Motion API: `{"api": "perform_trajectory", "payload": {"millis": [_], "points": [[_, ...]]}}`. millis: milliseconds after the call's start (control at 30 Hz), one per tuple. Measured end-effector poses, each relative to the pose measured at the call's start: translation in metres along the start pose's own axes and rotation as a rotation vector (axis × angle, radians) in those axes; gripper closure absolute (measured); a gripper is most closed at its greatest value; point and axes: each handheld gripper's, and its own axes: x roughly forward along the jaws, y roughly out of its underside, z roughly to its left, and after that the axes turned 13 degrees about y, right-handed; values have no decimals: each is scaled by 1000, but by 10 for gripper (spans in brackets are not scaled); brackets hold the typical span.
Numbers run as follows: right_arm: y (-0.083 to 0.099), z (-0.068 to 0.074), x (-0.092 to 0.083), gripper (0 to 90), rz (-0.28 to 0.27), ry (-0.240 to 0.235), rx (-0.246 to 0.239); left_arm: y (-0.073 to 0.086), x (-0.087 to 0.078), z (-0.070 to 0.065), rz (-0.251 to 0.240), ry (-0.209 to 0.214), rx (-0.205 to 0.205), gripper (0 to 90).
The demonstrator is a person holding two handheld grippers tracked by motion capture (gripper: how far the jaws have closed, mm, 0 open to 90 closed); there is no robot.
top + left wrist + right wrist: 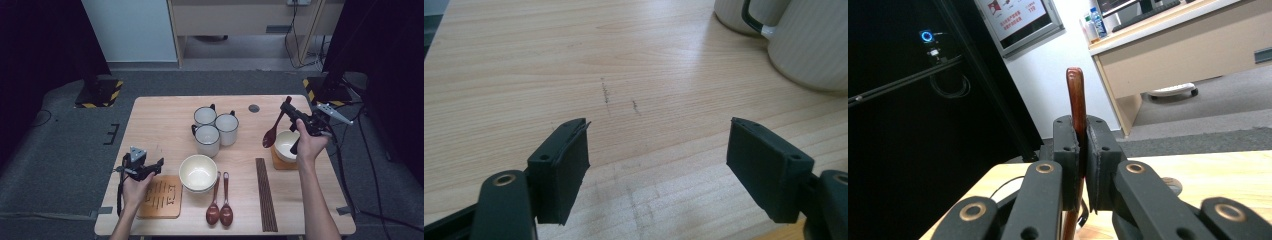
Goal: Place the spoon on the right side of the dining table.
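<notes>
1. The spoon (274, 131) in hand is dark reddish-brown, glossy, with a slim handle and an oval scoop. It is hanging in the air at the right side of the table (160, 120), above and just left of a cream bowl (286, 145).
2. Its long axis is running steeply on a slant: in the high view the handle end is pointing up and toward the far right, and the scoop is hanging low, toward the near left, beside the bowl's rim.
3. In the right gripper view the handle (1076, 100) is standing upright between the jaws, its rounded tip sticking out above them and the rest dropping away below.
4. The right gripper (290, 111) is clamping the spoon by the handle, its jaws pressed together on the wood. The person's right hand (310, 142) is carrying it over the bowl.
5. That bowl is sitting on an orange-brown coaster (280, 162) near the table's right edge.
6. The left gripper (159, 165) is hovering low over the near-left part of the table, jaws standing apart with only bare tabletop between them. Its pads (566, 170) are showing black and flat in the left gripper view.
7. Just beside it are lying a wooden trivet (161, 199) and a second cream bowl (198, 172).
8. Two more spoons (220, 207) are lying side by side on the near edge, a bundle of dark chopsticks (265, 192) to their right.
9. Three white mugs (215, 127) are clustering mid-table.
</notes>
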Motion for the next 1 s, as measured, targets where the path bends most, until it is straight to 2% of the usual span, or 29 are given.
{"api": "perform_trajectory", "payload": {"millis": [533, 733, 1000], "points": [[-5, -15, -1, 851, -10, 51, 9, 12, 6, 17, 49, -57, -17, 250], [-9, -20, -2, 851, -15, 68, 11, 14, 8, 21, 69, -77, -19, 248], [-12, -26, -3, 851, -18, 86, 15, 13, 9, 21, 83, -84, -22, 246]]}}
